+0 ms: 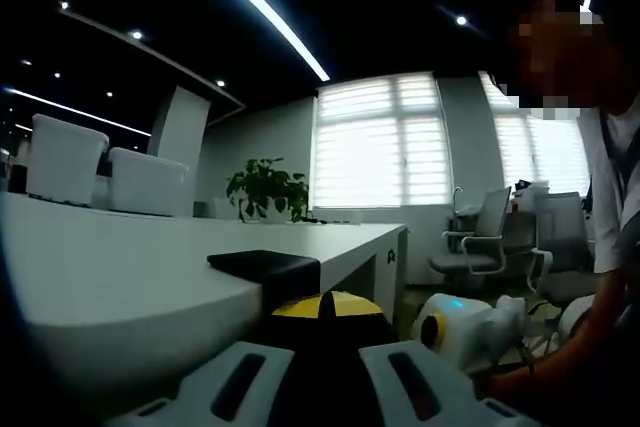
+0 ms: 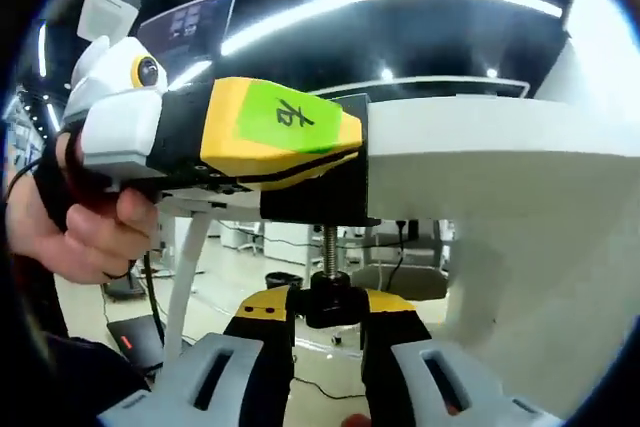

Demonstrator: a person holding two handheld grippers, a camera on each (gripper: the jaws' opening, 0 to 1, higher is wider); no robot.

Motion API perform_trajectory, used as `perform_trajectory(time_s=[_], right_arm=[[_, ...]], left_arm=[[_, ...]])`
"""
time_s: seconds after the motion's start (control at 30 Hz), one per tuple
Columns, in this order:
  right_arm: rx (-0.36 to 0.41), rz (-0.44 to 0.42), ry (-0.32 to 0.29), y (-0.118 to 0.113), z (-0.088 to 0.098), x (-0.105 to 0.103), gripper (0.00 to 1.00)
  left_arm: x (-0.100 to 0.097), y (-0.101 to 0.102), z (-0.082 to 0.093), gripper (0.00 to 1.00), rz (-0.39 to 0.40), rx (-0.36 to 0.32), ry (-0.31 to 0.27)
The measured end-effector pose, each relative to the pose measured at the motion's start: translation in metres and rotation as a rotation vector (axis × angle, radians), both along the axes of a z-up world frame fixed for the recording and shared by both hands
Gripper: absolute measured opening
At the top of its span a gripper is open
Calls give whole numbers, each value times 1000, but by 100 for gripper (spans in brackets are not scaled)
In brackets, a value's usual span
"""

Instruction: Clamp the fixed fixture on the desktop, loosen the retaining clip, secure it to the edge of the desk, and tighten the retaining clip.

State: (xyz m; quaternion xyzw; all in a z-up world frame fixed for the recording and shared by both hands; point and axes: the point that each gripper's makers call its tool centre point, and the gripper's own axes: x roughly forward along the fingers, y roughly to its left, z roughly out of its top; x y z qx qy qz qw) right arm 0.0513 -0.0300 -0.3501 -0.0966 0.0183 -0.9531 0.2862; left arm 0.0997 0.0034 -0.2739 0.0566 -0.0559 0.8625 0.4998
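The right gripper [image 2: 335, 347] pinches the clamp's screw knob [image 2: 335, 299] under the desk edge [image 2: 480, 137]. The left gripper [image 2: 285, 137] grips the black clamp [image 2: 320, 192] on top. If that knob slips, the clamp could shift off the edge.

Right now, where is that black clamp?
In the right gripper view the clamp sits on the desk edge, left gripper holding its body, right gripper around its screw knob below.
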Motion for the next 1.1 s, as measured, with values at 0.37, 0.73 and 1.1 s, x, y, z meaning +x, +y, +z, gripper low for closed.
perform_trajectory(time_s=[0.37,0.73,1.1], right_arm=[[-12,249,21,-8,0,2,24],[10,148,23,-16,-9,18,39],[45,12,26,-3,-7,-1,27]], left_arm=[[2,1,-2,1,-7,-19,3],[1,1,-2,1,-5,-8,-4],[0,-1,-1,1,-3,14,-9]])
